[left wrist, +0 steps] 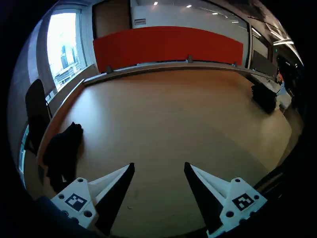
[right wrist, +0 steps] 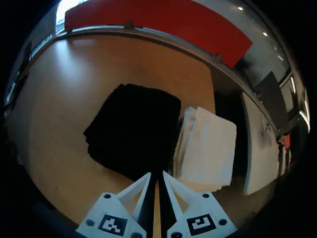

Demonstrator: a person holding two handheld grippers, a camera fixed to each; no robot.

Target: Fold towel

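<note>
- Square b/w marker tag (left wrist: 76, 201) on each finger base; sign on far wall (left wrist: 140, 22) too small to read.
- L gripper (left wrist: 158, 164): released, white wedge fingers w/ black inner faces spread wide over smooth wood table (left wrist: 170, 119).
- R gripper (right wrist: 157, 174): clenched to a thin slit, tips at near edge of black towel (right wrist: 134, 131); can't tell if cloth is nipped.
- Black towel: folded, squarish, flat on the table.
- White towel (right wrist: 208, 148): folded, layered edges, touching the black one's right side.
- Glossy red panel (left wrist: 166, 43) along the table's far edge.
</note>
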